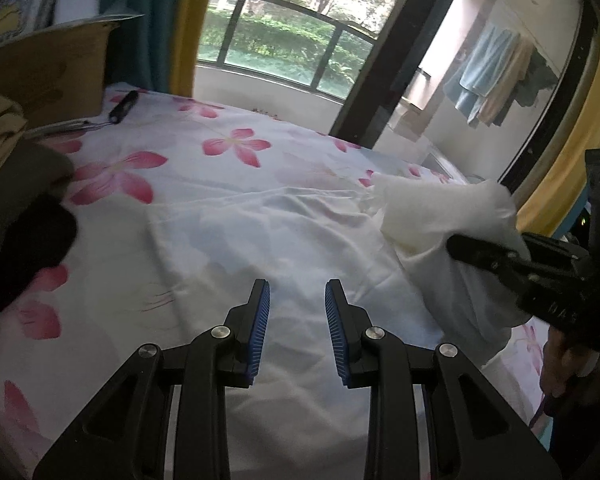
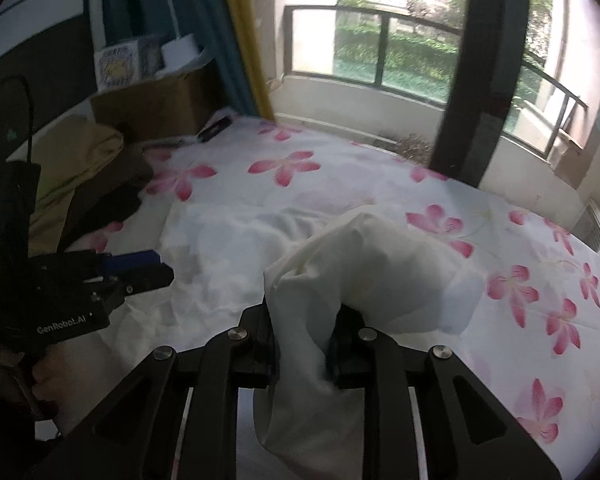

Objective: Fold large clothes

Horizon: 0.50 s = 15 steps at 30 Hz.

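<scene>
The right gripper (image 2: 304,340) pinches a bunched edge of the white garment (image 1: 260,224) spread on the bed (image 1: 172,152), apparently mid-fold — the left gripper (image 1: 297,300), part-open and empty, must grab another edge.

In the right wrist view, the white garment (image 2: 364,272) bunches over the right tongs (image 2: 306,344), covering both fingertips, so whether the pads press the cloth cannot be read; its lower end runs out of sight between the tong arms. The left tongs (image 2: 140,268) show side-on there and blurred, their gap unreadable. In the left wrist view, the garment's near part lies behind the left tongs (image 1: 297,320) and is cut by the bottom edge. The stacked clothes (image 1: 16,184) are clipped by the left edge, dark and indistinct. The small black object (image 1: 123,107) beside the cardboard box (image 1: 52,68) is perhaps a handle, too small to tell.
</scene>
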{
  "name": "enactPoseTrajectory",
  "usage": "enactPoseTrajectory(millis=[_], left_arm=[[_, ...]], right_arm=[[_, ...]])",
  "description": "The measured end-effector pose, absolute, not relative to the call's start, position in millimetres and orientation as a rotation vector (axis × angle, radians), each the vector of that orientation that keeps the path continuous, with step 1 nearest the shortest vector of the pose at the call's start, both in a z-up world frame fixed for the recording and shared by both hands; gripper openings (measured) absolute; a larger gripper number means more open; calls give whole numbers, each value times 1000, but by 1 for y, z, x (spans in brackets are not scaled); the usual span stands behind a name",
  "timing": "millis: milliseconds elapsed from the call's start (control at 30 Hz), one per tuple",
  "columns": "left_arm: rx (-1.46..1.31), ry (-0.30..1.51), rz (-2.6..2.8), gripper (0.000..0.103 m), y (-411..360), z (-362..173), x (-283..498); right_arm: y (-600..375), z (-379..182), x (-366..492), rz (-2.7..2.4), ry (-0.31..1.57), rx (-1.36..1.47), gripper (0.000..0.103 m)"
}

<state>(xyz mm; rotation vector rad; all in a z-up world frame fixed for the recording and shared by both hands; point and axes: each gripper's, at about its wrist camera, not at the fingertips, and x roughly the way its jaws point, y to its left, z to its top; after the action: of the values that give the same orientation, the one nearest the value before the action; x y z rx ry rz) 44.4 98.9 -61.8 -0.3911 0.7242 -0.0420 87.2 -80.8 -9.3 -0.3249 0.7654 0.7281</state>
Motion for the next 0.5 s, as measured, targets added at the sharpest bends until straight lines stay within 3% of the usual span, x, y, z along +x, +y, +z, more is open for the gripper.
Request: enactPoseTrajectory(millis=[200, 400, 500], left_arm=[[-396, 718, -6, 30, 120, -63, 29], [-393, 724, 47, 30, 142, -65, 14], [-399, 729, 85, 30, 154, -66, 6]], right_arm=[[-48, -30, 77, 810, 829, -394, 31], [-14, -58, 61, 968, 914, -435, 32], [0, -68, 49, 1036, 926, -450, 39]])
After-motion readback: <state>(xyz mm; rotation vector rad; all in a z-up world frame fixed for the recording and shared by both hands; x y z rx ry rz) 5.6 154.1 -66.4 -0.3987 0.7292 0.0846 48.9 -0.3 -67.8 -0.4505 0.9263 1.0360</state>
